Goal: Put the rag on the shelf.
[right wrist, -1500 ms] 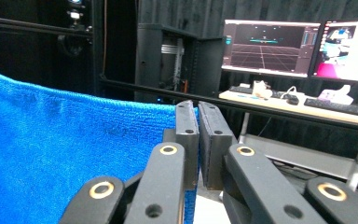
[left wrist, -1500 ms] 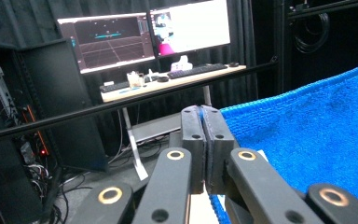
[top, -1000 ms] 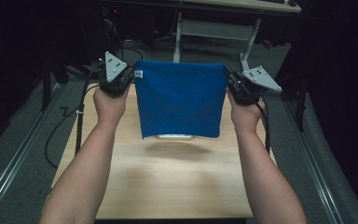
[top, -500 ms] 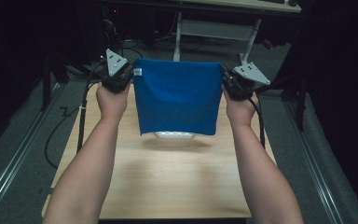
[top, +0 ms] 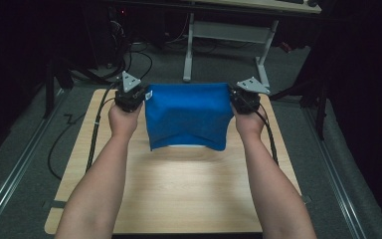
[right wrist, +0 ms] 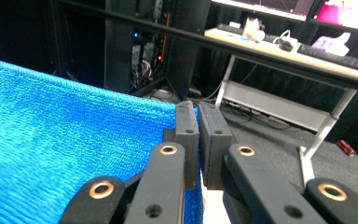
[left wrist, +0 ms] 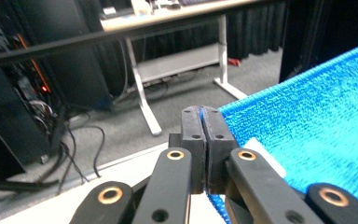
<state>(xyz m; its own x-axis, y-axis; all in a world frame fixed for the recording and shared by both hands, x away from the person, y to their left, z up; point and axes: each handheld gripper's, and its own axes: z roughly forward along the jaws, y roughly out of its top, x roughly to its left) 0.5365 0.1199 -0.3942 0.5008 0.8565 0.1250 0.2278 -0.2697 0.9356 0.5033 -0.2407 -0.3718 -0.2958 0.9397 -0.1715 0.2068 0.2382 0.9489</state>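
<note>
A blue towel [top: 186, 115] hangs stretched between my two grippers above the wooden table [top: 179, 199], with its lower edge draping onto the far part of the tabletop. My left gripper [top: 144, 96] is shut on the towel's upper left corner; in the left gripper view its pads [left wrist: 203, 135] pinch the blue cloth [left wrist: 307, 135], which spreads off to the right. My right gripper [top: 231, 95] is shut on the upper right corner; in the right gripper view the towel [right wrist: 60, 154] runs leftward from the closed jaws [right wrist: 198, 140].
A white-legged desk [top: 229, 30] stands beyond the table on the grey floor. Black cables [top: 97, 129] trail from the grippers over the table's left and right edges. Dark equipment racks [right wrist: 140, 42] line the back.
Both hands have sunk and moved away from me with the towel, so that its lower part now lies folded on the table instead of hanging free.
</note>
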